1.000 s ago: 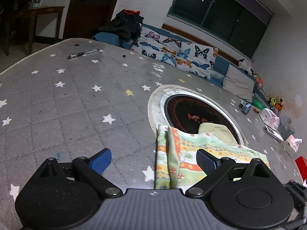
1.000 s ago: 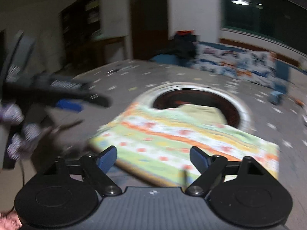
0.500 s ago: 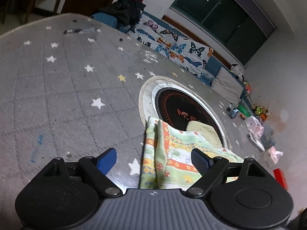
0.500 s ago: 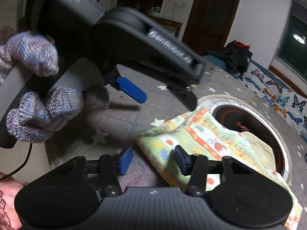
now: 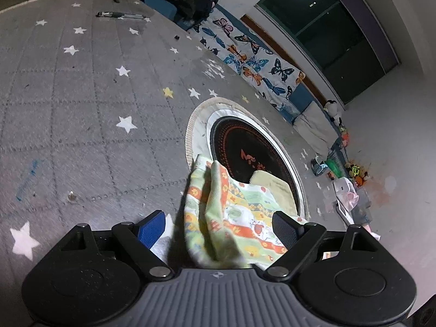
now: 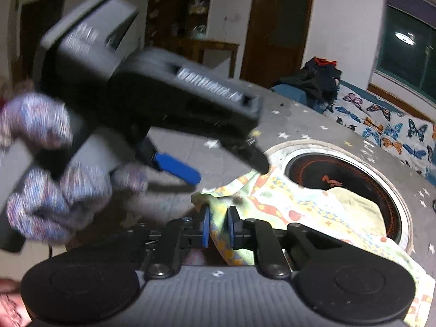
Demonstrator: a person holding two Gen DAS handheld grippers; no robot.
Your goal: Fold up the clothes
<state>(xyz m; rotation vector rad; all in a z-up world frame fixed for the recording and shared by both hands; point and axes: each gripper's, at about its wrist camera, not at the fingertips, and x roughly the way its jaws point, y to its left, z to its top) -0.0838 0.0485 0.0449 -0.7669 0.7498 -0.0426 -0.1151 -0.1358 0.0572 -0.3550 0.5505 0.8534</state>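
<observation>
Right claw (image 6: 218,227) closing — cloth (image 6: 275,204) between

pen (image 5: 121,15) on star-print table cover (image 5: 81,87) | round black hotplate (image 5: 245,152) | butterfly cushion (image 5: 250,54) behind

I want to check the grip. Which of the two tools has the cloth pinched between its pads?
The right tool: its jaws are closing with a bunched corner of the patterned cloth between them. The left tool stands wide open, touching no cloth.
</observation>
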